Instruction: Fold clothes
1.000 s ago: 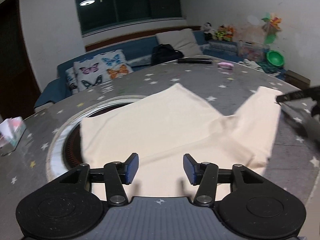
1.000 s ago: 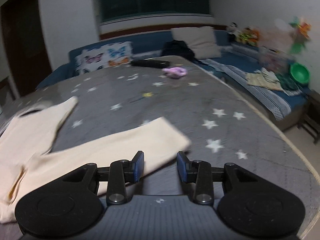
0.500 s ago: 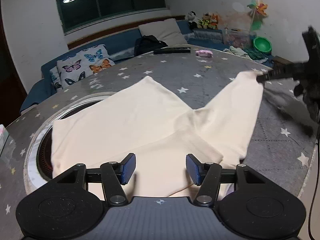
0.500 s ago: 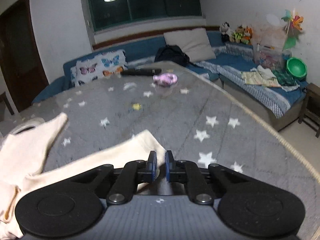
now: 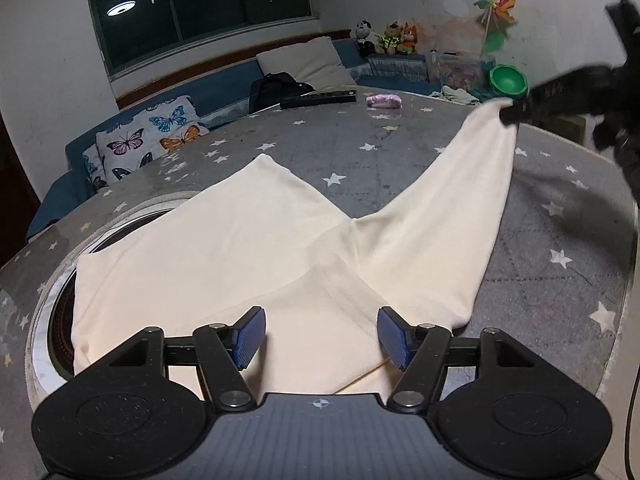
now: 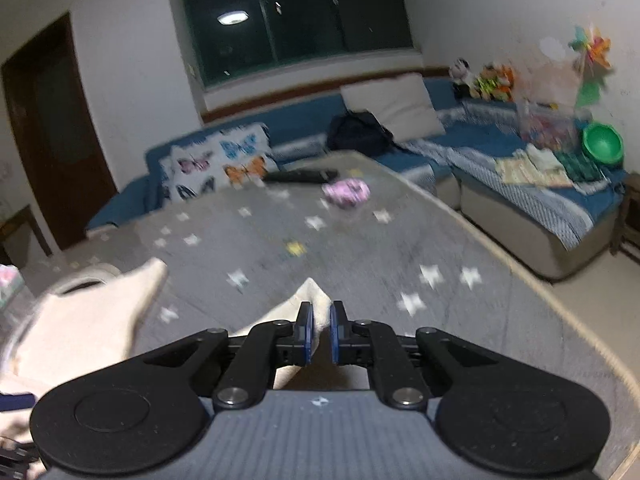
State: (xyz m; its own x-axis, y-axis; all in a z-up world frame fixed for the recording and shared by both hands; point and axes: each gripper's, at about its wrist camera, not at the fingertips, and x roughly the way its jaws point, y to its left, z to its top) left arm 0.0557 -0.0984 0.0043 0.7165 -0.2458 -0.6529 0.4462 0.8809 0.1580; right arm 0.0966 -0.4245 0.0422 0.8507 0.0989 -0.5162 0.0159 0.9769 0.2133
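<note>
The cream trousers [image 5: 248, 240] lie spread on the star-patterned table [image 5: 560, 280], one leg's hem pinched in my right gripper [image 6: 320, 330], so I should carry it low across to the other leg while my left gripper [image 5: 320, 332], jaws apart, hovers above the waist.

The left wrist camera is looking forward over its own gripper [image 5: 321, 338], low and close above the cream garment [image 5: 248, 248], facing the sofa [image 5: 224, 92] and window [image 5: 200, 4]. The right wrist camera is sitting further right, facing the same wall. Both are taking in the star-patterned table [image 6: 360, 248], butterfly cushion [image 6: 218, 166] and pink bundle [image 5: 383, 101]
</note>
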